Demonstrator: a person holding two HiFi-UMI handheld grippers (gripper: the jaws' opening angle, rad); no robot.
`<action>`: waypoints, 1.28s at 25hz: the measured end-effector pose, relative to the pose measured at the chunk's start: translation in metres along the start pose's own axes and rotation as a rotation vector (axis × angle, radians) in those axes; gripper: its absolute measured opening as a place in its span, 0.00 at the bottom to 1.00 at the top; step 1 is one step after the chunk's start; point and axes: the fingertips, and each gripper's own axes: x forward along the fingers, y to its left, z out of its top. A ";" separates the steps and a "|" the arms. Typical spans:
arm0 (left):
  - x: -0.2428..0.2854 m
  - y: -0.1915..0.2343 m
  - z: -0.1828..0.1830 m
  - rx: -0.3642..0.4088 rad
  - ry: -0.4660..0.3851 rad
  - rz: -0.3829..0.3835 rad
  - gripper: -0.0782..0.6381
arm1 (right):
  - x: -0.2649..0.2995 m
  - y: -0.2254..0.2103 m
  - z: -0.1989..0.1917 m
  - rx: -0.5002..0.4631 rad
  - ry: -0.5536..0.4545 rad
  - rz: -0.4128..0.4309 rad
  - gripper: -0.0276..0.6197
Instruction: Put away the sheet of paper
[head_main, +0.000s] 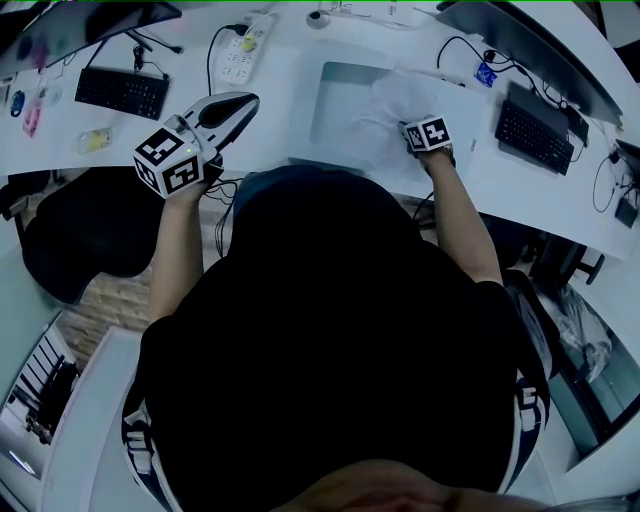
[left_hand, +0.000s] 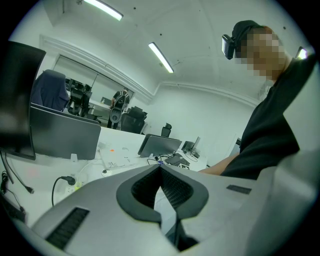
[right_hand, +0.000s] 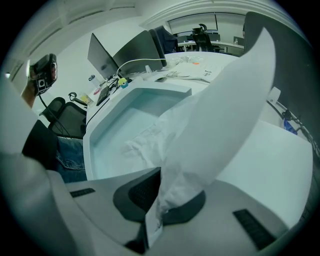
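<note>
While I watch from the head view, the white tray (head_main: 330, 82) sits on the tabletop (head_main: 272, 125) at my 12 o'clock. Its floor looks bare except for a crumpled white fold near its middle. That fold seems to be the lower end of the sheet of paper (right_hand: 220, 115), though I cannot tell this for sure.

The right tongs (right_hand: 160, 190) are clamped on the sheet's crumpled edge. The rest of the sheet rises from the pads and curls over the tray's right side, toward 1 o'clock. My right arm reaches forward, with the forearm stretched over the tabletop's near edge and the tongs tipped steeply down at the tray.

The left tongs (head_main: 245, 103) hang at 10 o'clock with their pads together and nothing between them. They point roughly level toward 1 o'clock, well apart from the tray and the sheet.
</note>
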 end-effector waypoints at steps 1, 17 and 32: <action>-0.001 0.001 0.000 -0.001 0.001 0.001 0.14 | 0.001 0.001 0.002 -0.002 0.000 0.002 0.06; -0.004 0.007 -0.002 -0.013 0.009 0.007 0.14 | 0.015 0.016 0.021 -0.045 0.006 0.033 0.06; -0.004 0.010 -0.006 -0.024 0.018 0.014 0.14 | 0.029 0.036 0.043 -0.116 0.019 0.087 0.06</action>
